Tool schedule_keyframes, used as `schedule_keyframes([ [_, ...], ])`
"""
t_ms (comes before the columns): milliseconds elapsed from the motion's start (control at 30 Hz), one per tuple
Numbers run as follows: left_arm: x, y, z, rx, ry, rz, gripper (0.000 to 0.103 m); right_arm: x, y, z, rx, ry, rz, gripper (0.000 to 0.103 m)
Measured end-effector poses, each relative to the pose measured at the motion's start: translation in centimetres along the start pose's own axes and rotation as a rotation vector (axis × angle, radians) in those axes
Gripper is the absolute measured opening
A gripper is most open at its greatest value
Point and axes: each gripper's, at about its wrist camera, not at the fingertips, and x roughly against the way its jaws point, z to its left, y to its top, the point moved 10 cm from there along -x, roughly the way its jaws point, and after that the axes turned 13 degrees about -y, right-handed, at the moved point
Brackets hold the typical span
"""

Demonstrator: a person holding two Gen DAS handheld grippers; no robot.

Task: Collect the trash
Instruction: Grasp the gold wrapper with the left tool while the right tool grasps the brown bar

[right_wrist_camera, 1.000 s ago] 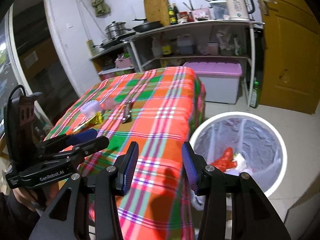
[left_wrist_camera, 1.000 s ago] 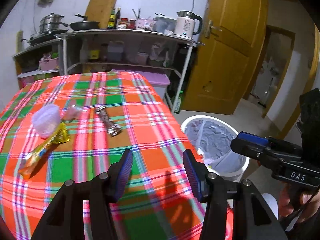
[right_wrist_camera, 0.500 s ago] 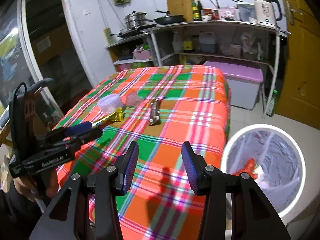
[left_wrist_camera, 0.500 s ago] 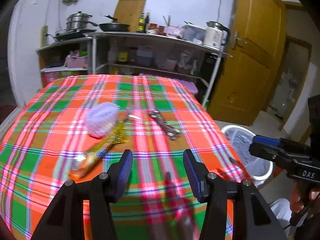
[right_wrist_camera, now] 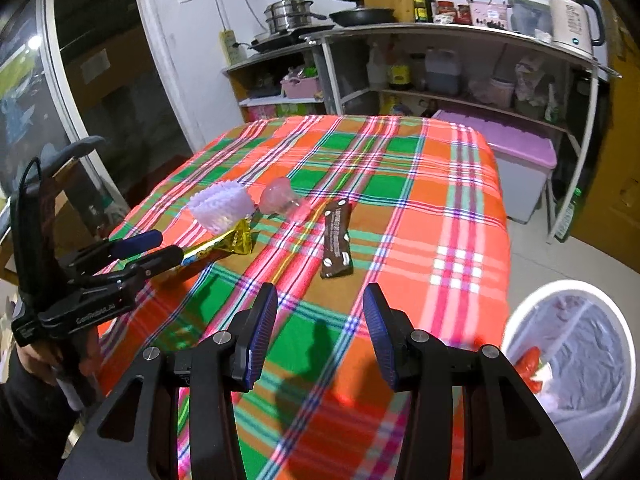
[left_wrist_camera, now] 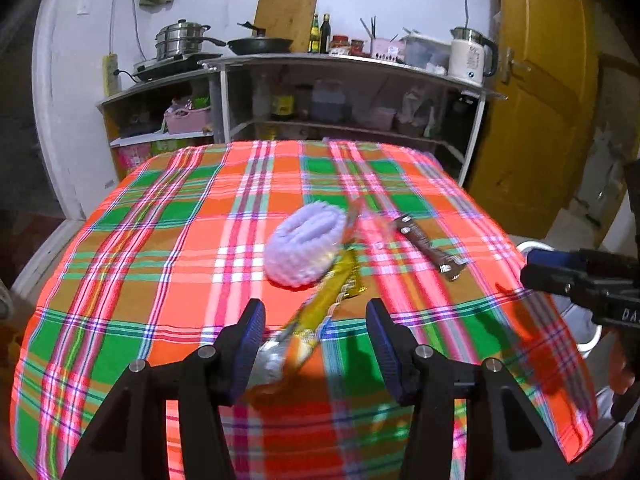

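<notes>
Left wrist view has the left gripper (left_wrist_camera: 316, 338) gaping wide, gripping nothing, above a blurred yellow wrapper (left_wrist_camera: 320, 312) on the plaid tablecloth (left_wrist_camera: 160, 240); its near end hides behind a finger. Right gripper (right_wrist_camera: 320, 328), likewise spread and empty, hangs near a brown wrapper (right_wrist_camera: 337, 240); the white bin (right_wrist_camera: 576, 360) is cut off at right

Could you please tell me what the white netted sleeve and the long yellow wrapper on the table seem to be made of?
White netted sleeve: probably soft foam mesh, matte, with a bumpy open weave. Long yellow wrapper: likely metallised plastic film, glossy, crinkled and glinting.
</notes>
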Motion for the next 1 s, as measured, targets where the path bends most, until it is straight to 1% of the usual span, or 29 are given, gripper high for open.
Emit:
schedule_keyframes([
  [167, -1.1, -0.4, 0.9, 0.002, 0.009, 0.037, 0.052, -3.2, 0.9, 0.4, 0.023, -0.009, 0.036, 0.046],
  [433, -3.0, -0.9, 0.7, 0.004, -0.003, 0.093, 0.051, -7.7, 1.8, 0.2, 0.03, -0.025, 0.093, 0.046],
  [500, -3.4, -1.1, 0.8, 0.008, 0.003, 0.11, 0.043, -8.4, 1.8, 0.1, 0.033, -0.03, 0.102, 0.046],
  [633, -3.9, -1.4, 0.8, 0.007, 0.019, 0.129, 0.033, -9.0, 2.1, 0.4, 0.05, -0.034, 0.102, 0.046],
  [667, -3.8, -1.5, 0.7, 0.005, 0.019, 0.13, 0.028, -9.1, 2.1, 0.6, 0.054, -0.037, 0.101, 0.043],
  [700, -3.8, -1.5, 0.6, 0.005, 0.022, 0.129, 0.028, -9.2, 2.1, 0.7, 0.062, -0.045, 0.101, 0.032],
  [733, -3.8, -1.6, 0.6, 0.004, 0.025, 0.128, 0.027, -9.2, 2.0, 0.8, 0.068, -0.055, 0.101, 0.027],
  [767, -3.7, -1.6, 0.5, 0.002, 0.025, 0.127, 0.024, -9.2, 2.0, 0.9, 0.07, -0.058, 0.101, 0.024],
  [800, -3.7, -1.6, 0.3, 0.001, 0.022, 0.127, 0.018, -9.1, 1.9, 0.9, 0.071, -0.056, 0.098, 0.023],
  [1000, -3.4, -1.9, -0.6, 0.0, 0.01, 0.117, 0.011, -7.4, 1.3, 0.8, 0.048, -0.051, 0.074, 0.022],
])
